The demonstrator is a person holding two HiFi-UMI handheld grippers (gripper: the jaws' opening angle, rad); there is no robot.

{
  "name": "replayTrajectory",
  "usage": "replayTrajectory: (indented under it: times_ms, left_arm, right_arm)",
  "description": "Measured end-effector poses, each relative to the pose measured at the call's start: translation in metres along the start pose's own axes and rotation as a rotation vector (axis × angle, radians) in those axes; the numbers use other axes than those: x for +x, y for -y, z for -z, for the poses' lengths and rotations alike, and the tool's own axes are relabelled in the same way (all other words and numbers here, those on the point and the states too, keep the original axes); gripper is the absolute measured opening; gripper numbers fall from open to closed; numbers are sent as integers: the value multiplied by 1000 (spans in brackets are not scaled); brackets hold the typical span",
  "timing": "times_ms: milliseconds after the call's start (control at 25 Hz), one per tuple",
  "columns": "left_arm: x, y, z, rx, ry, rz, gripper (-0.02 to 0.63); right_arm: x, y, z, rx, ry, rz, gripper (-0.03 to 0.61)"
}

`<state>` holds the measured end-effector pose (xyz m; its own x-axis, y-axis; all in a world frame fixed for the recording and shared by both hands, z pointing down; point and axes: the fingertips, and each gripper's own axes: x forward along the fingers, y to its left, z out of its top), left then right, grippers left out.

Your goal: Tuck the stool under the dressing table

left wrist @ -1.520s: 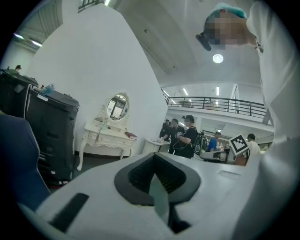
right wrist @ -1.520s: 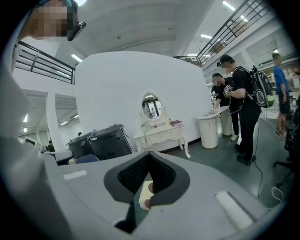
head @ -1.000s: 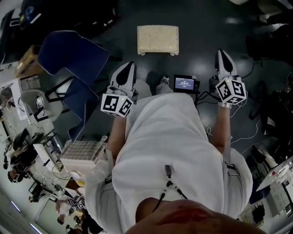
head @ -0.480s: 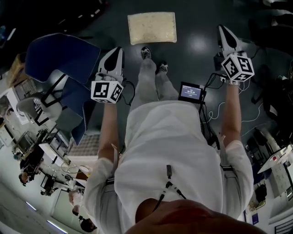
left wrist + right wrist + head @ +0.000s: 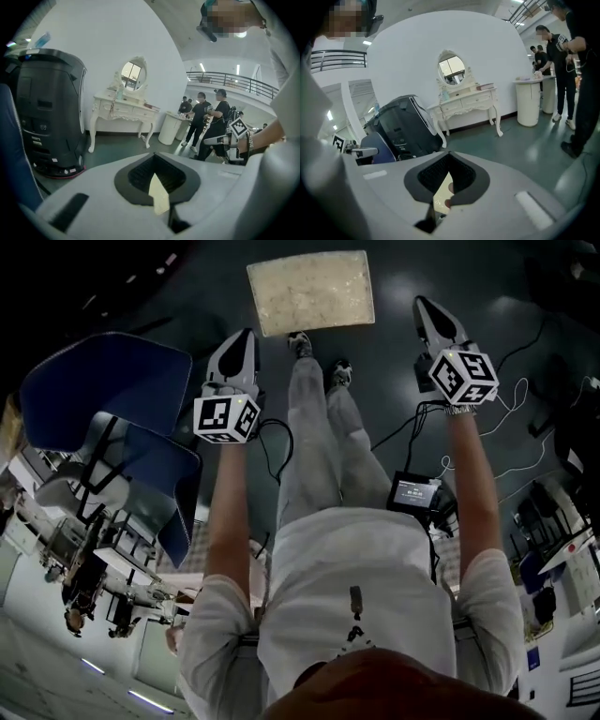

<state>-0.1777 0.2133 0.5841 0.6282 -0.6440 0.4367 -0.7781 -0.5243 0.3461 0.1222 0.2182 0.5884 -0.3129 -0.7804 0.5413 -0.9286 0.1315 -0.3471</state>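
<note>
Stool point(image 5: 311, 292) on the floor point(image 5: 187, 277), just ahead of the feet point(image 5: 298, 344), seat up. Left gripper point(image 5: 241, 341) held beside the stool's near left corner, right gripper point(image 5: 427, 313) off its right edge. Jaws of both pressed together, gripping nothing. Probably kept closed to shove the stool as blunt pushers rather than to clamp it. Dressing table point(image 5: 123, 108) well beyond the stool, against the white wall point(image 5: 117, 37). Keep the push straight toward its knee gap.

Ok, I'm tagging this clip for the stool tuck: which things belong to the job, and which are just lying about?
Job: cushioned stool, white dressing table, left gripper, right gripper (both shut, empty).
Lying about: blue chair, black machine, white round stand, floor cables.
</note>
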Motion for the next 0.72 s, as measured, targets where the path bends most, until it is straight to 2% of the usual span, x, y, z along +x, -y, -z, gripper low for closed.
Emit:
replayTrajectory:
  times_ms: [160,320,440,560,720]
  left_arm:
    - [43,-43,57,-31,-64,0,8]
    - [76,-69,110,-59,-128,-26,8]
    - [93,-79,154,-76,-186,-36,77]
    - [101,-94,201,-100,-237,-66,119]
    - [101,-104,255,-180,-304,-116,184]
  right_arm:
    - [42,20,49,72,4,78,8]
    - [71,41,107,48,-77,115,8]
    - [89,56,157,27,-164,119,9]
    - [107,66,203,31,-233,125,12]
    - [117,72,251,54,-318,116,93]
